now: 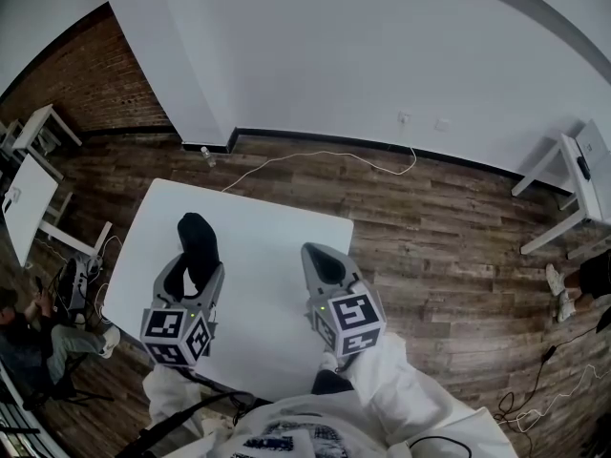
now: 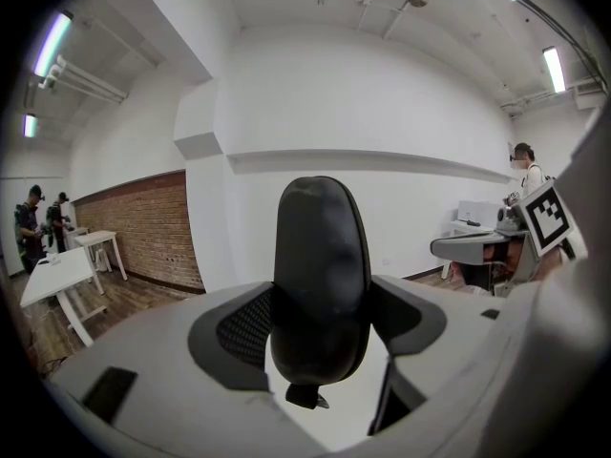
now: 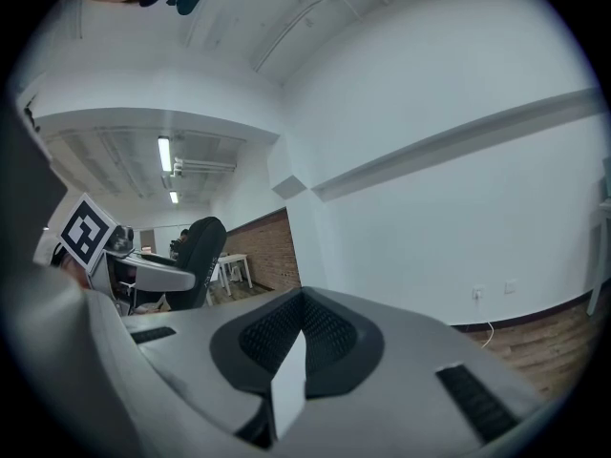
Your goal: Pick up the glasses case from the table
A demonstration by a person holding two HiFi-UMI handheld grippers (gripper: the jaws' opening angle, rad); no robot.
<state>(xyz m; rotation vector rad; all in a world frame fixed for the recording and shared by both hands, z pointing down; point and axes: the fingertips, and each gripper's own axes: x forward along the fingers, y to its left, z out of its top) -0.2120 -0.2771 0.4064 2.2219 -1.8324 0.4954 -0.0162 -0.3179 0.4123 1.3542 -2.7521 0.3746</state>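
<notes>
The glasses case (image 1: 199, 239) is black, oval and hard-shelled. It stands on end between the jaws of my left gripper (image 1: 196, 267), which is shut on it over the left part of the white table (image 1: 277, 241). In the left gripper view the case (image 2: 320, 275) fills the gap, and both grey fingers (image 2: 234, 327) press its sides. My right gripper (image 1: 326, 263) hangs over the table's right part, beside the left one and apart from the case. In the right gripper view the right gripper (image 3: 294, 337) has its jaws together with nothing in them, and the case (image 3: 200, 256) shows at the left.
Wood floor surrounds the table. A white cable (image 1: 315, 156) runs along the far wall. Other white desks stand at the left (image 1: 29, 194) and right (image 1: 573, 175). A person (image 1: 38, 337) sits low at the left, beside the table's near corner.
</notes>
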